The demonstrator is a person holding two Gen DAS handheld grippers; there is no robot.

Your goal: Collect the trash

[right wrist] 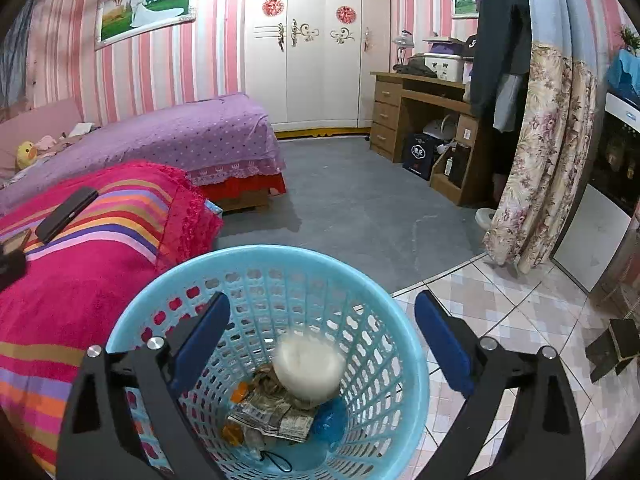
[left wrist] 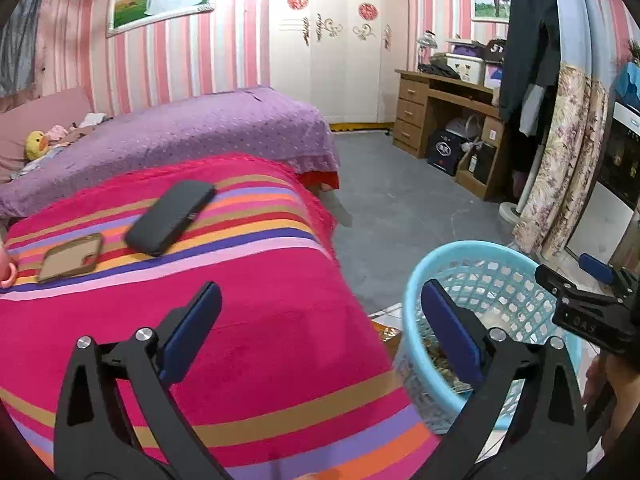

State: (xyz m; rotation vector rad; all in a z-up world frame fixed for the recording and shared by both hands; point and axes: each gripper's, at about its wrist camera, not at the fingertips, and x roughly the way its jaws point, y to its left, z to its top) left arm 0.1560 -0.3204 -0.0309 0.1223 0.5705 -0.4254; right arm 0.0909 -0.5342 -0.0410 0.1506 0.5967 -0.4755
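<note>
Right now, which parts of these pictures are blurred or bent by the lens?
Right wrist view: the white ball in the basket is smeared by motion; the wardrobe bows at the edges. Left wrist view: the basket's near rim is blurred; corners are dark.

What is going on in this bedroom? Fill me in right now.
A person is collecting trash with a hand-held gripper in each hand. The right hand-held gripper hangs open over the light blue plastic mesh basket, where a blurred white rounded piece of trash sits above crumpled paper scraps. The left hand-held gripper is open and empty above the pink striped blanket. A black phone and a brown phone case lie on that blanket.
</note>
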